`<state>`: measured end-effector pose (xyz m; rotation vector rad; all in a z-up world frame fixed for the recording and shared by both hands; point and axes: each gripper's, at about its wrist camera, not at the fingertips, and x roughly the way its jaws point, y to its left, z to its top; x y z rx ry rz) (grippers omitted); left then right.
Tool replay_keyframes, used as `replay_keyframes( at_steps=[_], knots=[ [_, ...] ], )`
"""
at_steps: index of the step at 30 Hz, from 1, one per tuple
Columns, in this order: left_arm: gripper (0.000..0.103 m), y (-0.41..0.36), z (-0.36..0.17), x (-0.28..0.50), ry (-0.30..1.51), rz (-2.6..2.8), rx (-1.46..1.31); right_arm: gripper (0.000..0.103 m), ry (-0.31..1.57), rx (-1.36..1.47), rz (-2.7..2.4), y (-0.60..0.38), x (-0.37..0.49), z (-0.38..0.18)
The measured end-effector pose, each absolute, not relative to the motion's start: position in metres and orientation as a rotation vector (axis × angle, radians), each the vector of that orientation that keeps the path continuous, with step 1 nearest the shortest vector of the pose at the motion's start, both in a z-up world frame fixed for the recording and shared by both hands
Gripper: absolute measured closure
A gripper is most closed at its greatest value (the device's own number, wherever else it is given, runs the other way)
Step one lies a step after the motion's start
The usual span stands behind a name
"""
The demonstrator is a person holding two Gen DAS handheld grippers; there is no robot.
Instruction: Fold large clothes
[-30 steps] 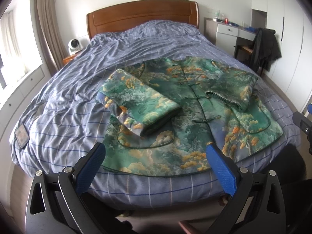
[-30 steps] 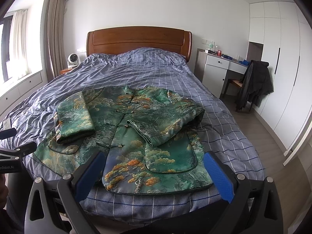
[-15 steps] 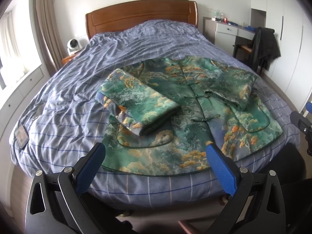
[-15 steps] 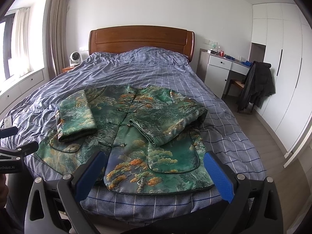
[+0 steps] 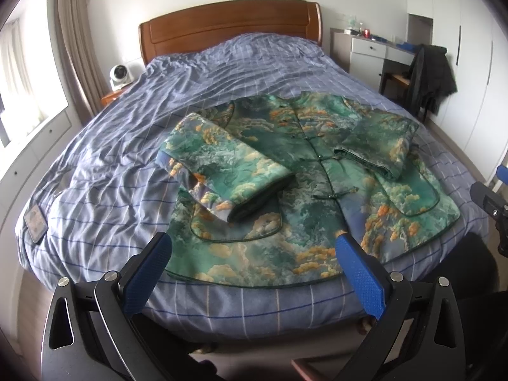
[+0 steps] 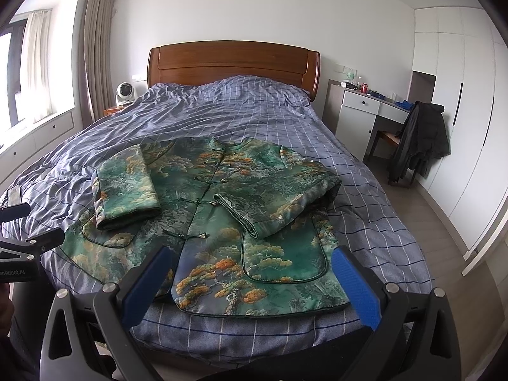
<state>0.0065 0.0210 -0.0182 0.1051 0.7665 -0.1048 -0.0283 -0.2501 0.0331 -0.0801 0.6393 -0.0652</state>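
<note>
Jacket (image 6: 222,209), green and patterned, lies flat on the bed (image 6: 365,197) with both sleeves already folded across its front. My left hand-held gripper (image 5: 252,254) and right hand-held gripper (image 6: 252,270) hover wide open and empty above the hem. Next, I think, I must grasp the hem corners and fold upward.

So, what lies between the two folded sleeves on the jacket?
In the right wrist view, the jacket front's knot-button row runs between the left sleeve and right sleeve.
</note>
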Motion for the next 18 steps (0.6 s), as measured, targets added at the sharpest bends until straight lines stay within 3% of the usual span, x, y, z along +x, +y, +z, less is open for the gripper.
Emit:
replay_keyframes(
  at_steps=[18],
  knots=[
    [0.000,0.0227,-0.0230,0.0056,0.779,-0.104,0.117,0.000,0.656,-0.083,-0.061,-0.2492,-0.0274,0.0283]
  ],
)
